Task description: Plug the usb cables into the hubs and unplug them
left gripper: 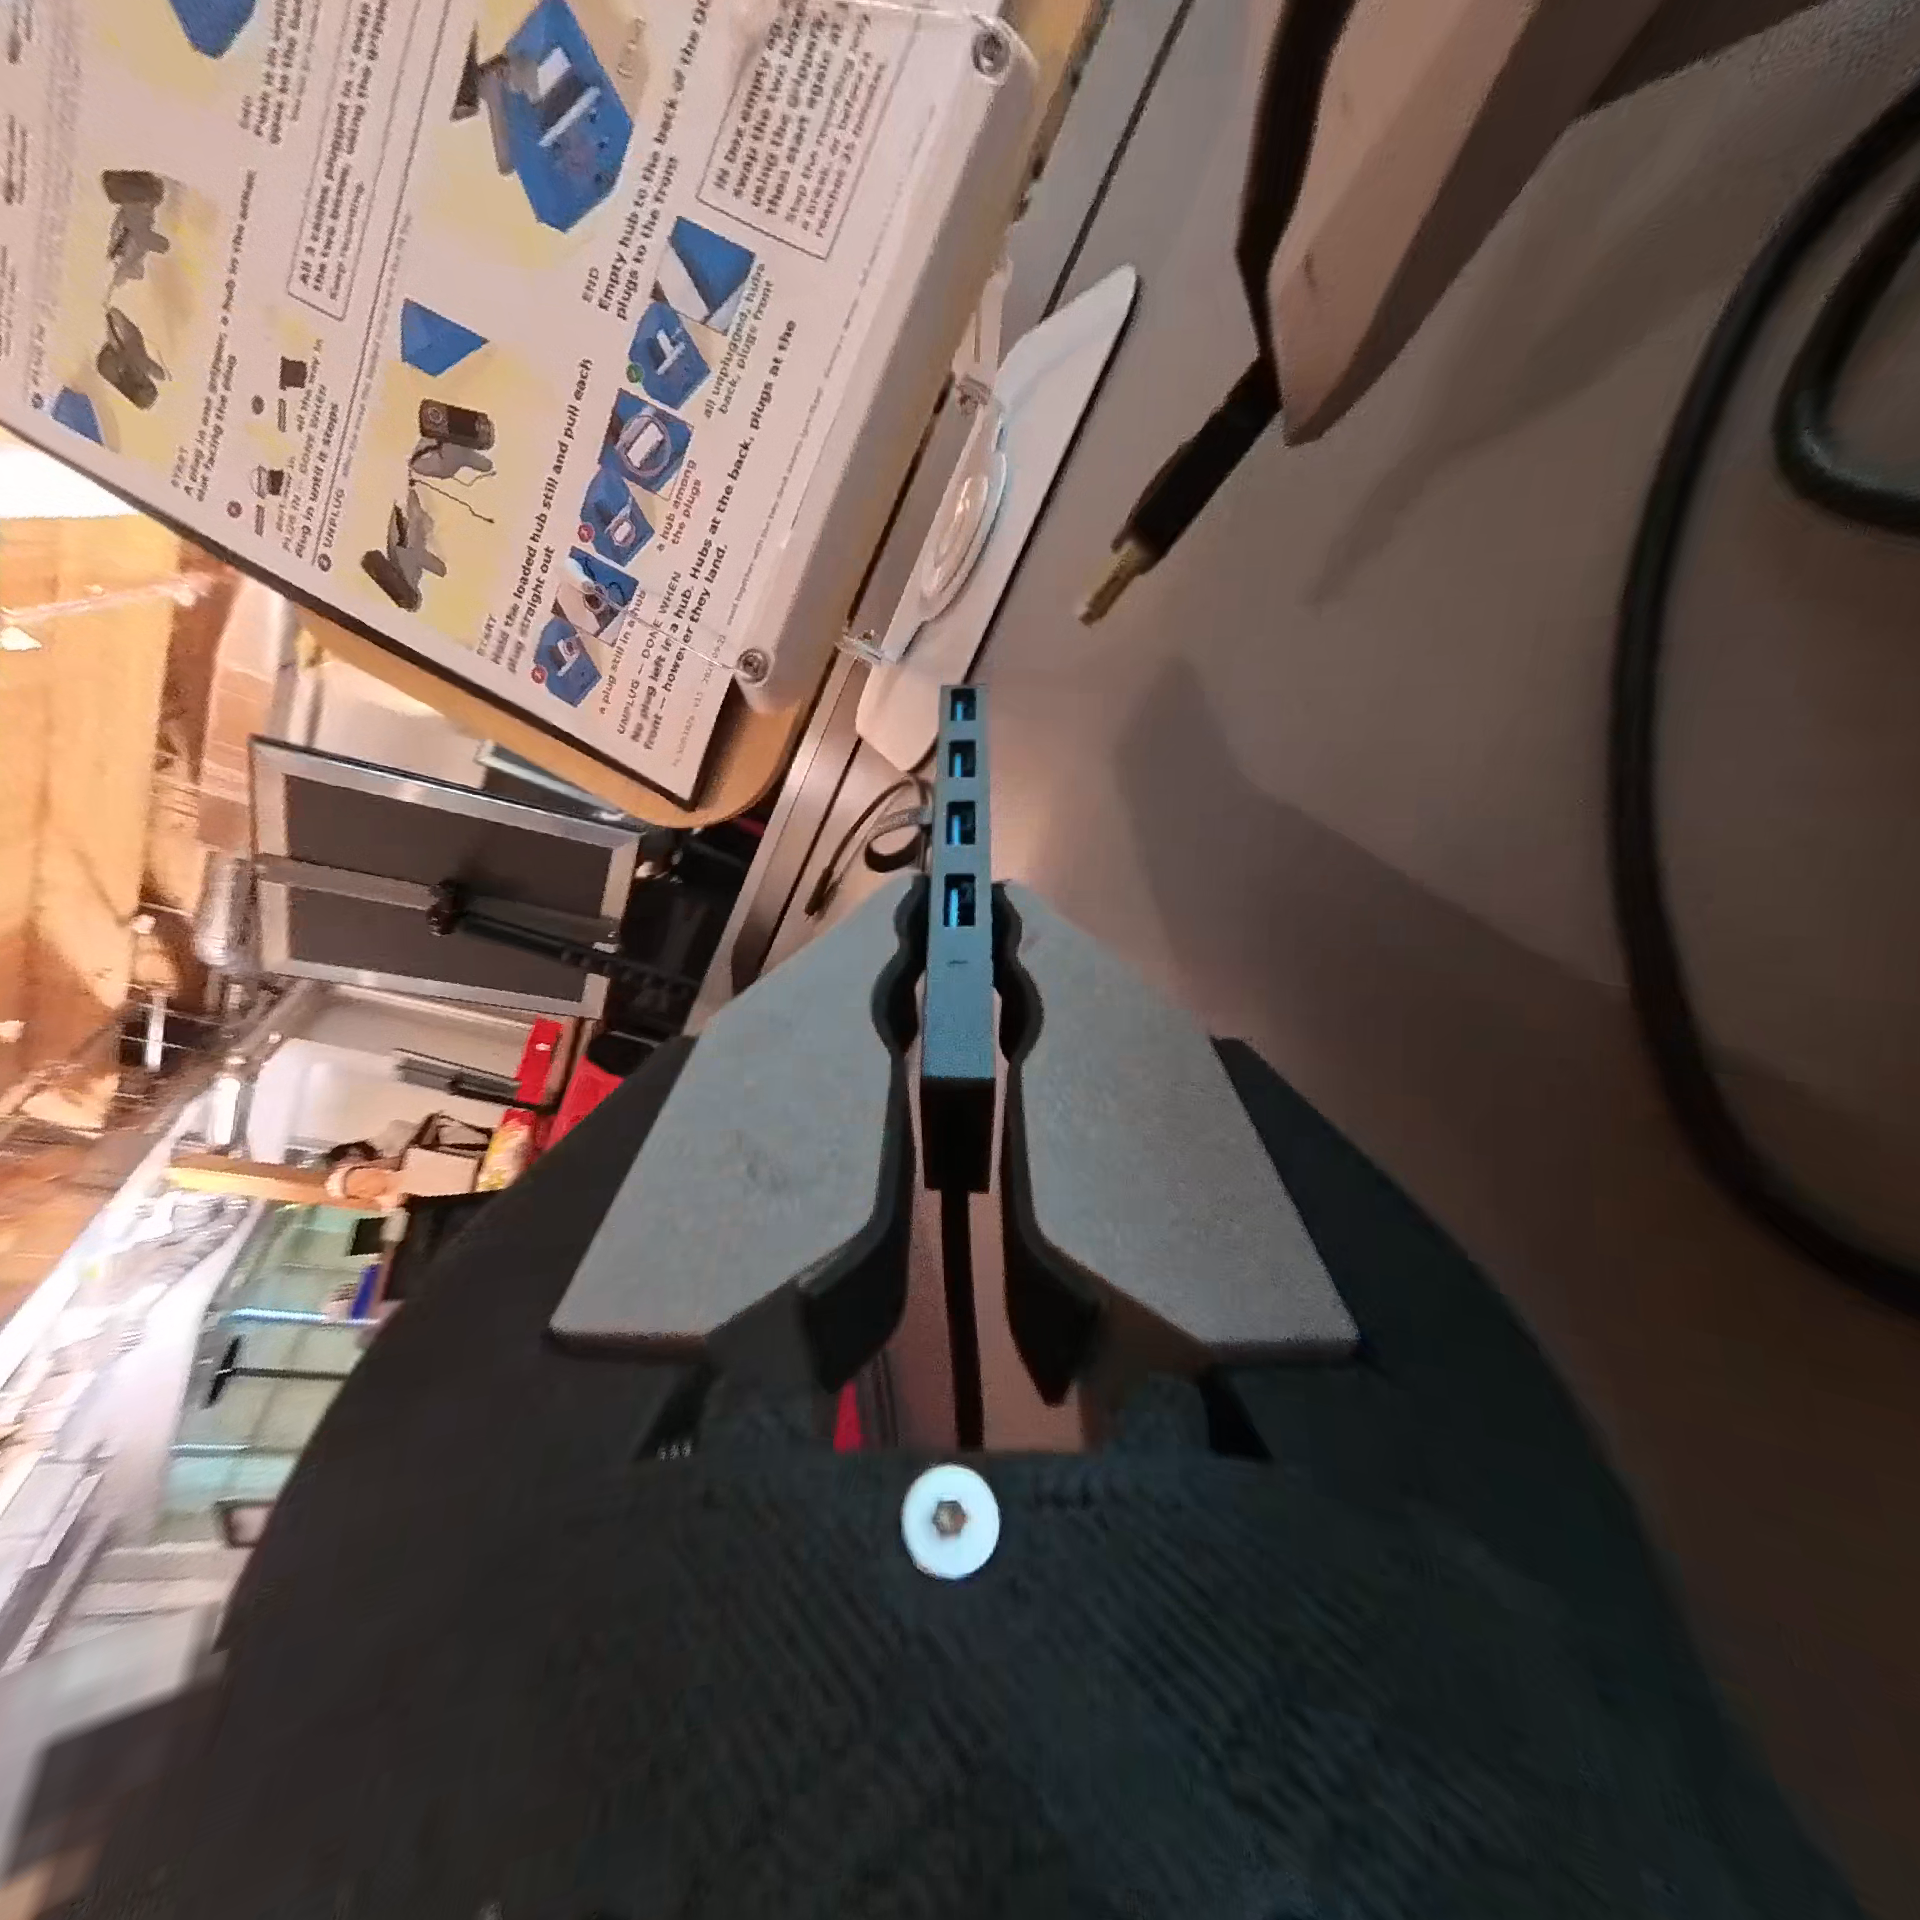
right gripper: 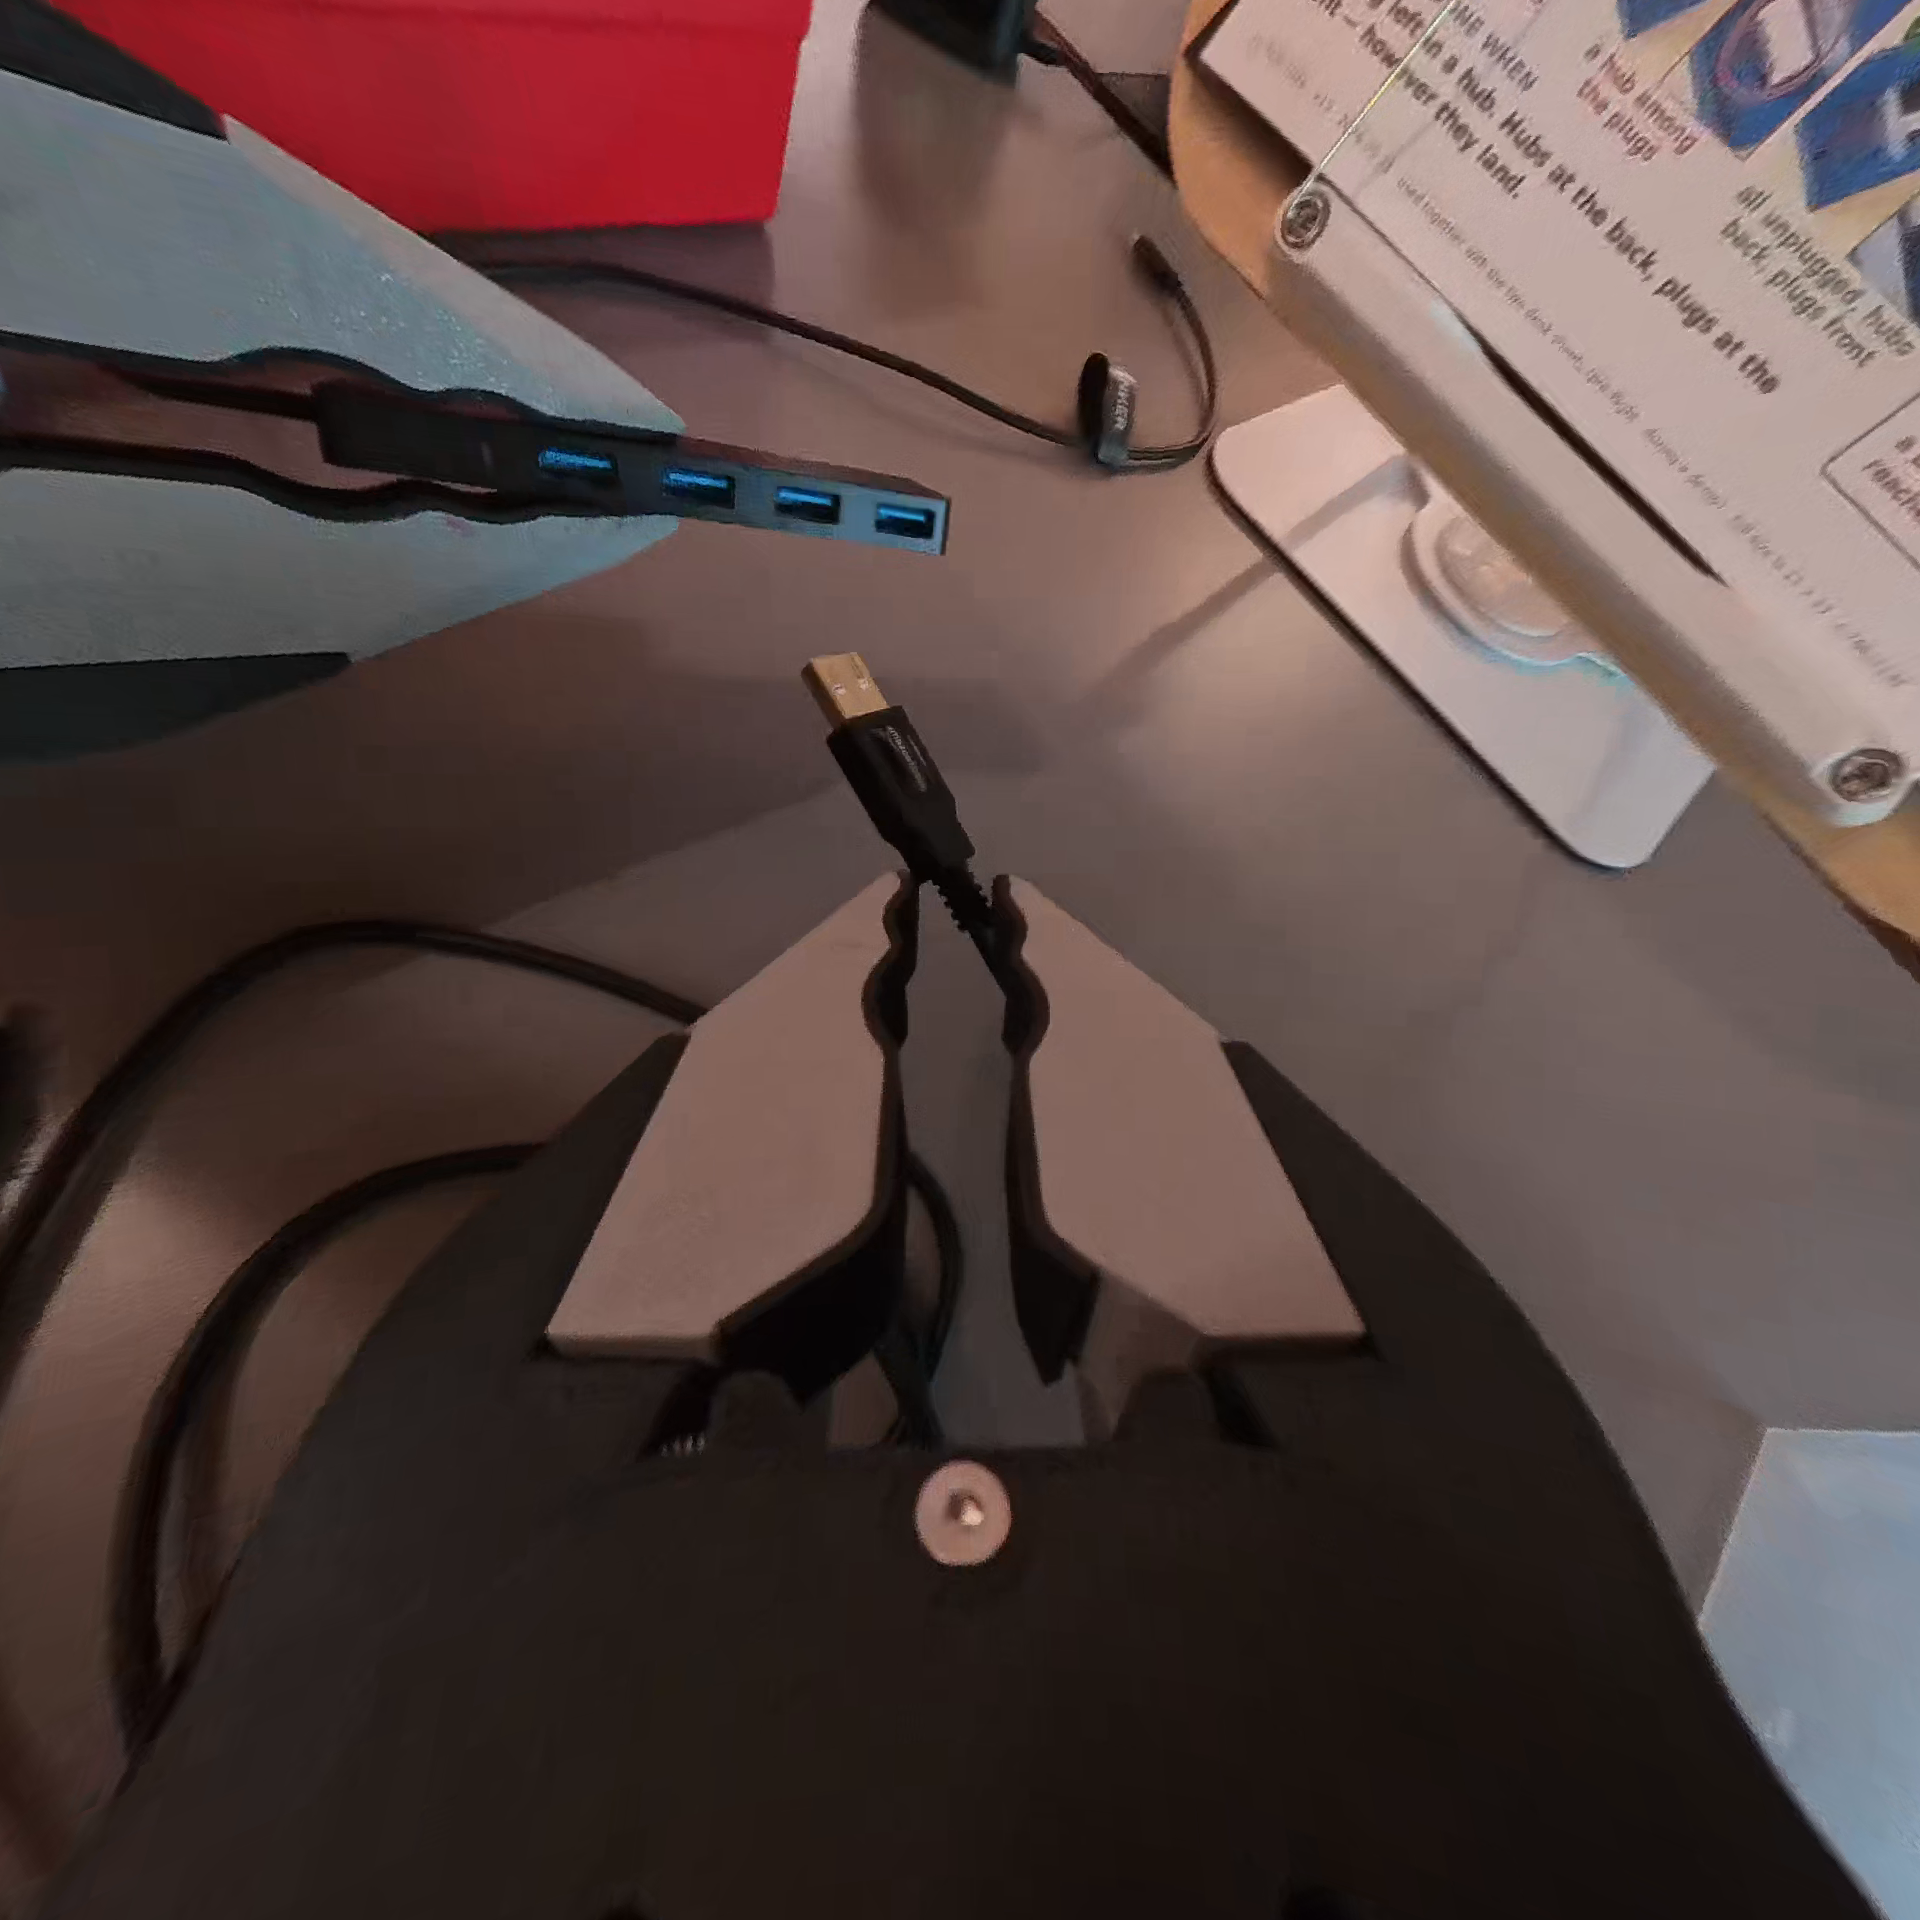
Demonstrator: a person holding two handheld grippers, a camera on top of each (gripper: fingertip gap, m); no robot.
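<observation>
Above the grey-brown table [right gripper: 1299,987], we see two hand-held grippers facing each other across a short gap. The left gripper [left gripper: 957,904] is clamped on a slim black USB hub [left gripper: 961,831]; its fingers [left gripper: 790,1091] press the hub's flat sides near the cable end, so that most of the hub projects forward past the fingertips. In the right wrist view the same hub [right gripper: 748,499] shows four blue ports in a row, all unoccupied, with the left gripper [right gripper: 665,473] entering from the left. The right gripper [right gripper: 954,894] is closed on a black USB cable [right gripper: 961,904] just behind the plug, pinching the ribbed strain relief. The USB plug [right gripper: 868,727] stands tilted up and to the left, its gold-coloured metal tip near the hub's ports but apart from them, just below the row. In the left wrist view we find this plug [left gripper: 1174,520] to the upper right of the hub, its tip pointing down and left. Slack cable [right gripper: 208,1195] loops over the table behind the right gripper. An instruction sheet [left gripper: 468,312] on a white stand [right gripper: 1455,623] occupies the table's far side, and a red box [right gripper: 520,104] lies beyond the hub.
</observation>
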